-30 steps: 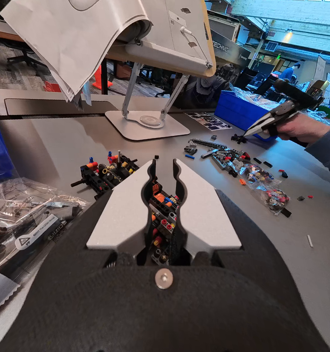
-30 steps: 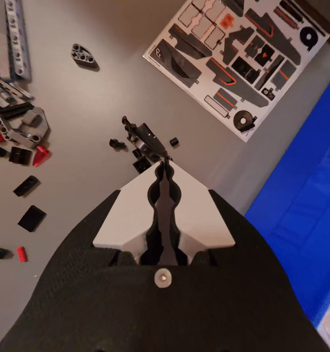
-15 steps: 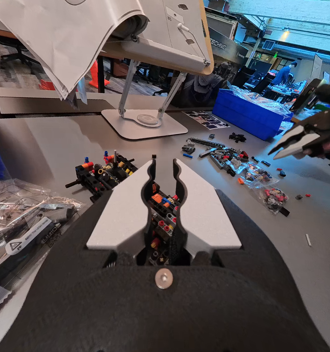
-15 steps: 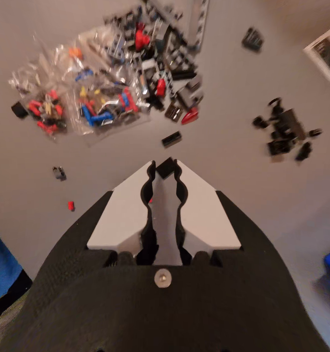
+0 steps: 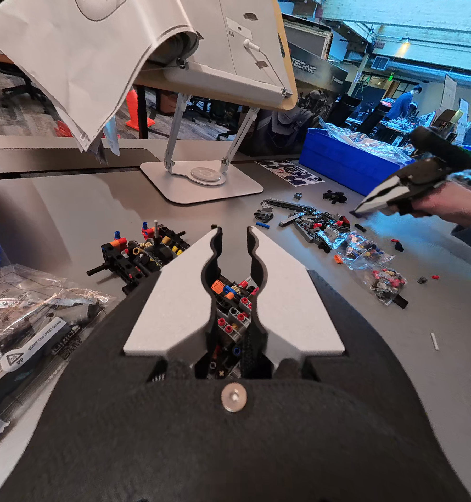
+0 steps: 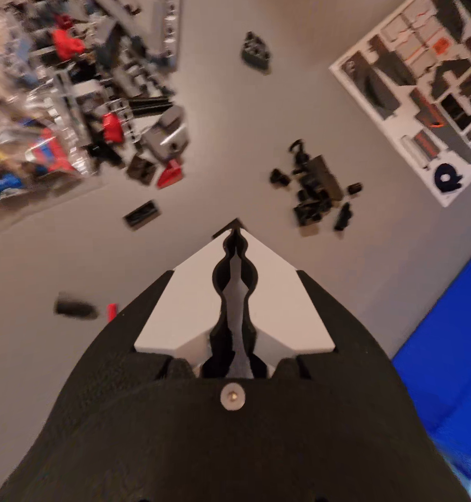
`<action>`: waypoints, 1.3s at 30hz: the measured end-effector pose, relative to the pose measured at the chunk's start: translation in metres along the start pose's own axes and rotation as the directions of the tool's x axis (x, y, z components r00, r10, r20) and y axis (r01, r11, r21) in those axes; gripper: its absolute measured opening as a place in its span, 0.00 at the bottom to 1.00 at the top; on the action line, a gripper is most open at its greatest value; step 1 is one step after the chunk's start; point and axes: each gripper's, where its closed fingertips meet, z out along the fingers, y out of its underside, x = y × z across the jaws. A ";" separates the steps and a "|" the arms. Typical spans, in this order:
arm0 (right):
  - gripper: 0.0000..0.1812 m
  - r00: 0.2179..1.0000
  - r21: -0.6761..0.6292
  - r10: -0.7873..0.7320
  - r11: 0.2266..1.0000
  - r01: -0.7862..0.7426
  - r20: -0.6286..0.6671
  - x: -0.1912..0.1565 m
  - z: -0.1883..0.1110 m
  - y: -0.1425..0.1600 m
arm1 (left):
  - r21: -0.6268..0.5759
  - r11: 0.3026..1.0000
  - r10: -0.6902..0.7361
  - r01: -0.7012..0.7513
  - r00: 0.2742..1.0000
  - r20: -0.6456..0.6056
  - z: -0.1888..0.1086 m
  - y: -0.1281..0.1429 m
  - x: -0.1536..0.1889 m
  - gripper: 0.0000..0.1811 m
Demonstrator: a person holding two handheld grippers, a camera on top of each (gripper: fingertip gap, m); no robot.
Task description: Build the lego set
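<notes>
Black tile: a thin flat piece [image 6: 230, 226] is pinched at the very tips of the right gripper [image 6: 235, 231], jaws together on it, held above the table [image 6: 229, 135].
Landmark: the loose pile [image 6: 114, 108] of grey, black and red parts; the tile hangs just beside its near edge, with a small black cluster [image 6: 314, 187] on the pile's far side toward the sticker sheet [image 6: 424, 89].
Left gripper [image 5: 234, 231]: jaws apart a little, straddling one end of the build [image 5: 147, 252]; whether the pads press on it I cannot tell.
Build: lies well apart from the pile, toward the stand [image 5: 201, 179].
Axis: the build's length runs from between the left jaws away to the left, a black axle sticking out at that far end; the tile lies crosswise to the right fingers, but blur hides more.
Doing it well: I'd judge the pinch is shallow, so carry slowly, keep the tile level, steady the build first, then press straight down.
</notes>
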 end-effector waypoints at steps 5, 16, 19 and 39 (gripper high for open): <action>0.00 0.999 0.039 0.040 0.998 -0.039 -0.029 0.034 0.005 -0.015 | 0.006 1.000 0.012 -0.012 1.000 0.013 -0.002 -0.003 0.000 0.09; 0.20 0.989 0.049 -0.057 0.998 0.051 0.133 -0.070 -0.001 -0.012 | 0.002 1.000 0.023 -0.023 0.999 0.025 -0.002 -0.003 -0.007 0.08; 0.14 0.996 0.057 0.016 0.998 -0.021 0.088 -0.068 0.005 -0.015 | 0.010 0.999 0.030 -0.030 0.999 0.035 -0.006 -0.005 -0.006 0.08; 0.15 0.996 0.087 0.078 0.994 -0.073 -0.053 0.027 -0.017 -0.022 | 0.009 1.000 0.027 -0.028 0.999 0.041 -0.005 -0.005 -0.008 0.08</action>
